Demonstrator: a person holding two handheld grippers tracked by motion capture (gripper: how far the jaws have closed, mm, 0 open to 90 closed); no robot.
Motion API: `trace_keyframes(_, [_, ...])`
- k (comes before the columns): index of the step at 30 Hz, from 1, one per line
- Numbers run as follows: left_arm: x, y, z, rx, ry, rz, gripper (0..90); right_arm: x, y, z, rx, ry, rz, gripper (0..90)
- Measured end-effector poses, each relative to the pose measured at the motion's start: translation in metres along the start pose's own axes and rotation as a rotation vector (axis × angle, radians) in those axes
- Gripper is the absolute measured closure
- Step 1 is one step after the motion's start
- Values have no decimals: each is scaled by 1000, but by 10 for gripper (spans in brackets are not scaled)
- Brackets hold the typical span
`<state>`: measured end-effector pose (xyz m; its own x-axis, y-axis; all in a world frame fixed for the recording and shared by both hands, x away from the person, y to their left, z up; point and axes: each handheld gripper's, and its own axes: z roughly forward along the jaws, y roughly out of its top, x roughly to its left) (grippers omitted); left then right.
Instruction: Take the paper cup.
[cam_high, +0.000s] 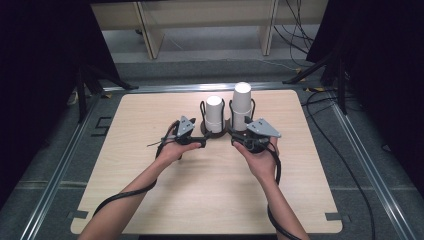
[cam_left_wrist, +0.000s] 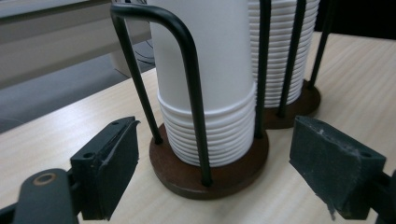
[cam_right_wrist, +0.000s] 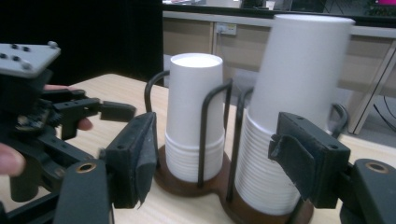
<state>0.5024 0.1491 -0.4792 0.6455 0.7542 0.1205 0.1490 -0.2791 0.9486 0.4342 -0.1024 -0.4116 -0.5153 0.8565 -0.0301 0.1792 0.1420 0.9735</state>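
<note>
Matt white paper cups (cam_left_wrist: 210, 70) (ridged rims) in glossy black wire holders (cam_left_wrist: 187, 60); pale wood-grain table (cam_high: 210, 200).

Even overhead light is falling on the pale table (cam_high: 210, 190), leaving soft, short shadows, while both far sides are sitting in deep darkness. The white cups (cam_high: 242, 102) are glaring slightly. Close-up pads (cam_right_wrist: 299, 165) are looking soft and blurred.

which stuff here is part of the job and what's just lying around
In the job: shorter cup stack in its wire holder, taller cup stack, left hand-held gripper, right hand-held gripper.
Lying about: floor cables, wooden furniture legs.
</note>
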Motion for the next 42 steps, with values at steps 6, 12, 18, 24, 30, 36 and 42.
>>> trace_keyframes(6, [2, -1, 13, 10, -14, -2, 165, 8, 11, 22, -6, 30, 4, 327])
trace_keyframes(12, [4, -1, 22, 14, -46, -42, 183, 10, 18, 43, -5, 16, -9, 327])
trace_keyframes(18, [12, 0, 29, 44, -87, -27, 218, 18, 33, 62, -4, 11, -13, 330])
trace_keyframes(24, [14, -1, 33, 65, -88, -18, 200, 20, 39, 75, 23, 8, -26, 331])
trace_keyframes(30, [13, 1, 38, 56, -90, -20, 194, 17, 39, 88, 36, -3, -42, 330])
trace_keyframes(36, [14, 3, 40, 59, -88, -19, 192, 17, 37, 97, 52, -13, -59, 328])
trace_keyframes(42, [14, 1, 44, 55, -91, -41, 192, 18, 37, 104, 62, -8, -39, 327])
